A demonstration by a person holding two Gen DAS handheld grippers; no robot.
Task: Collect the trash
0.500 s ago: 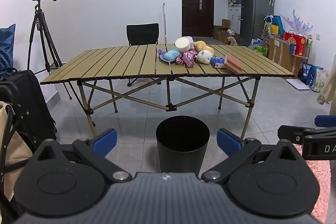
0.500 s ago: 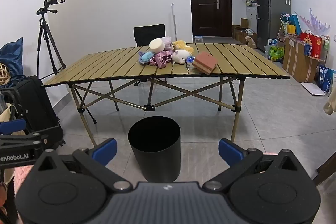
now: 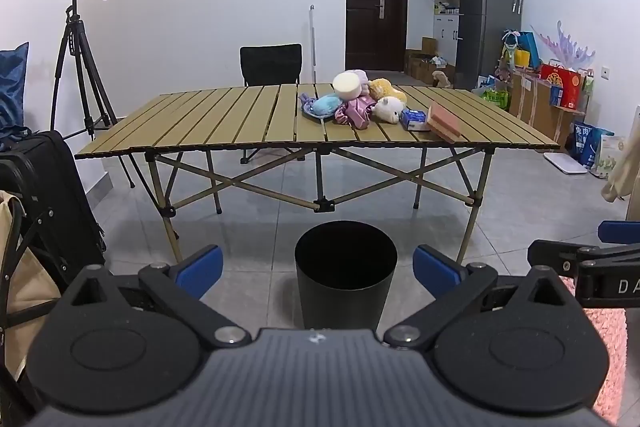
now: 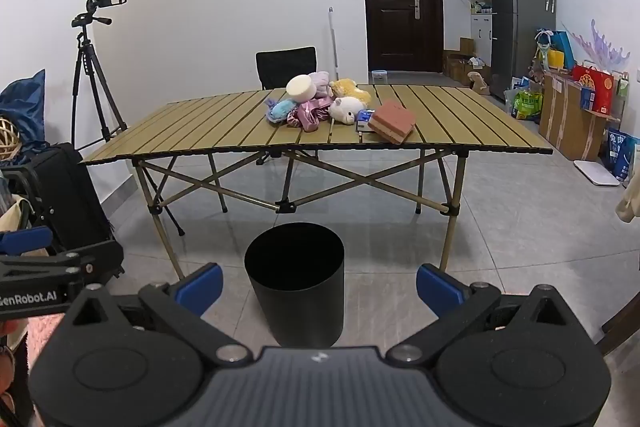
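A black round bin (image 3: 346, 273) (image 4: 295, 277) stands on the floor in front of a slatted folding table (image 3: 224, 123) (image 4: 200, 131). On the table lies a heap of items (image 3: 360, 103) (image 4: 320, 105): a cream foam disc, plush toys, pink shiny cloth, a small blue box (image 3: 413, 118) and a pink-brown sponge block (image 3: 444, 121) (image 4: 392, 121). My left gripper (image 3: 318, 271) is open and empty, held low before the bin. My right gripper (image 4: 319, 287) is open and empty too, far from the table.
A black chair (image 3: 271, 65) stands behind the table. A camera tripod (image 3: 80, 67) and a black suitcase (image 3: 48, 195) are at the left. A fridge (image 3: 488, 15), boxes and bags line the right wall. A dark door (image 3: 376, 3) is at the back.
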